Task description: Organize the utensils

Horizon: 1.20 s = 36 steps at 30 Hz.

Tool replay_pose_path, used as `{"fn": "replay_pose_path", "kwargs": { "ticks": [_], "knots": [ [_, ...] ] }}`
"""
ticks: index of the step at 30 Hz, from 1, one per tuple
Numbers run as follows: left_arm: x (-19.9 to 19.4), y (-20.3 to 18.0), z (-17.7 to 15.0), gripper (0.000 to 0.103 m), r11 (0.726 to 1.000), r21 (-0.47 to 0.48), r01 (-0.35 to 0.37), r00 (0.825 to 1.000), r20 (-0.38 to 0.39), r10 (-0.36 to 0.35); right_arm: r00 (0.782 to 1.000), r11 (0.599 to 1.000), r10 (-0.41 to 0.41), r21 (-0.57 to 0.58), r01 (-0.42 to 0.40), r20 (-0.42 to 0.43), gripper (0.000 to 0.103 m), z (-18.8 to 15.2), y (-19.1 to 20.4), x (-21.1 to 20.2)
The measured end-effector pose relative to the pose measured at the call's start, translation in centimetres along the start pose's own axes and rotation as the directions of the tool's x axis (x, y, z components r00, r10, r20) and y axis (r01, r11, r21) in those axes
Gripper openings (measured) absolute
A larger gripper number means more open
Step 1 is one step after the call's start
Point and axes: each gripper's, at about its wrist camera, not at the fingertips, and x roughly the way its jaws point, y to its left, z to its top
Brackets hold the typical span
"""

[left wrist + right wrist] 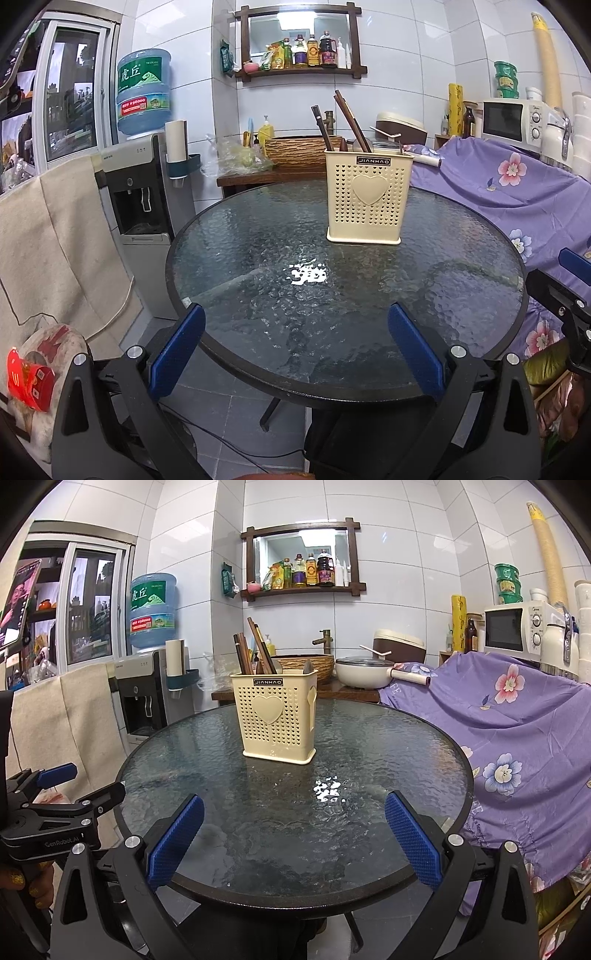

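A cream perforated utensil holder [369,197] with a heart on its front stands upright on the round glass table [258,332], toward the far side. Dark brown chopsticks [351,120] and other utensil handles stick out of its top. It also shows in the right wrist view [277,716], with the chopsticks [258,644] leaning in it. My left gripper [295,347] is open and empty over the table's near edge. My right gripper [293,832] is open and empty over the near edge too. The left gripper also shows at the left of the right wrist view [62,786].
A water dispenser [147,192] stands left of the table. A purple floral cloth [517,199] covers furniture to the right. A white pot [365,674], a woven basin [303,149] and a microwave [511,120] stand behind. A beige cloth [55,251] hangs at the left.
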Motion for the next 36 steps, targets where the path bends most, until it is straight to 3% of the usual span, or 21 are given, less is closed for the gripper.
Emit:
{"fn": "replay_pose_path", "kwargs": {
  "ticks": [36],
  "knots": [
    [0.45, 0.24, -0.15, 0.097, 1.0, -0.016, -0.012, 1.0, -0.027, 0.011, 1.0, 1.0, 0.004, -0.002, -0.004, -0.007, 0.097, -0.06, 0.21, 0.18]
  ]
}}
